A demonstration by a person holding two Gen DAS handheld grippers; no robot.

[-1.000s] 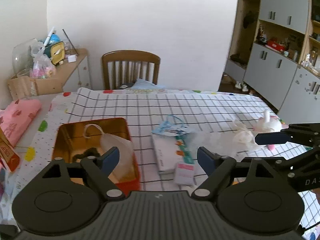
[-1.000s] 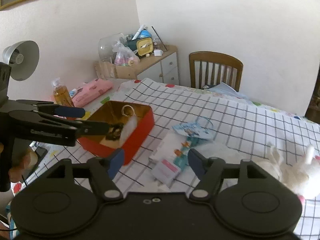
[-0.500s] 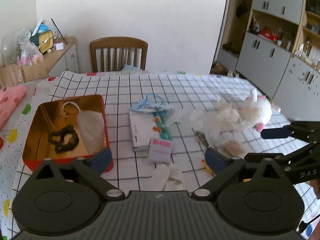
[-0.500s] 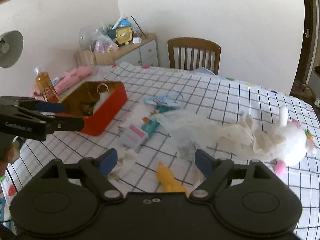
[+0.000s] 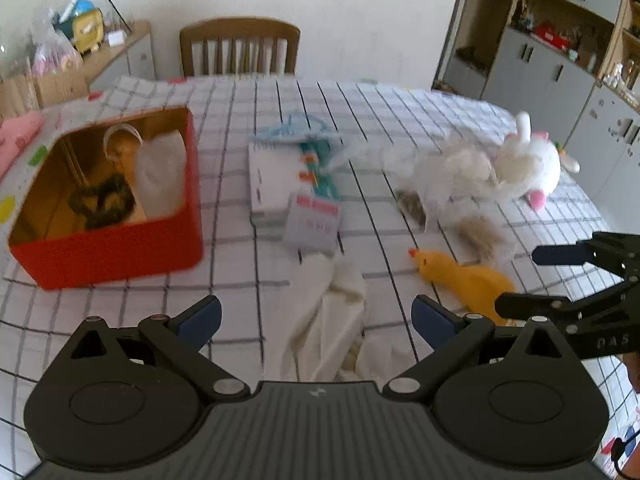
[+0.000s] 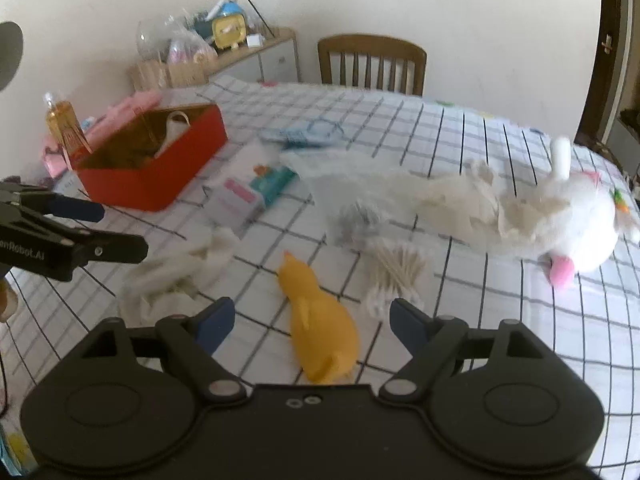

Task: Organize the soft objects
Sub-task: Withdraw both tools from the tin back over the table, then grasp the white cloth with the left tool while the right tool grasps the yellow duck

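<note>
A red tin point(image 5: 120, 256) point(image 6: 160, 176) with a gold inside stands on the checked tablecloth and holds a white mask point(image 5: 160, 176) and a dark scrunchie point(image 5: 102, 200). A crumpled white cloth point(image 5: 324, 320) point(image 6: 176, 272) lies just ahead of my open, empty left gripper point(image 5: 316, 316). A yellow rubber chicken point(image 6: 320, 328) point(image 5: 460, 276) lies between the fingers of my open, empty right gripper point(image 6: 312, 320). A white plush rabbit point(image 6: 560, 224) point(image 5: 520, 168) lies to the right with a thin white plastic bag point(image 6: 360, 184) beside it.
A notebook with packets point(image 5: 280, 184) and a blue mask point(image 5: 296, 132) lie mid-table. A bundle of cotton swabs point(image 6: 396, 272) lies right of the chicken. A soap bottle point(image 6: 66, 128) stands behind the tin. A wooden chair point(image 5: 240, 48) and a cluttered side cabinet point(image 6: 224, 52) stand beyond the table.
Both grippers have pulled back toward the near side of the table and tilted down. The white cloth, yellow chicken and cotton swabs have come into view. Both stay open.
</note>
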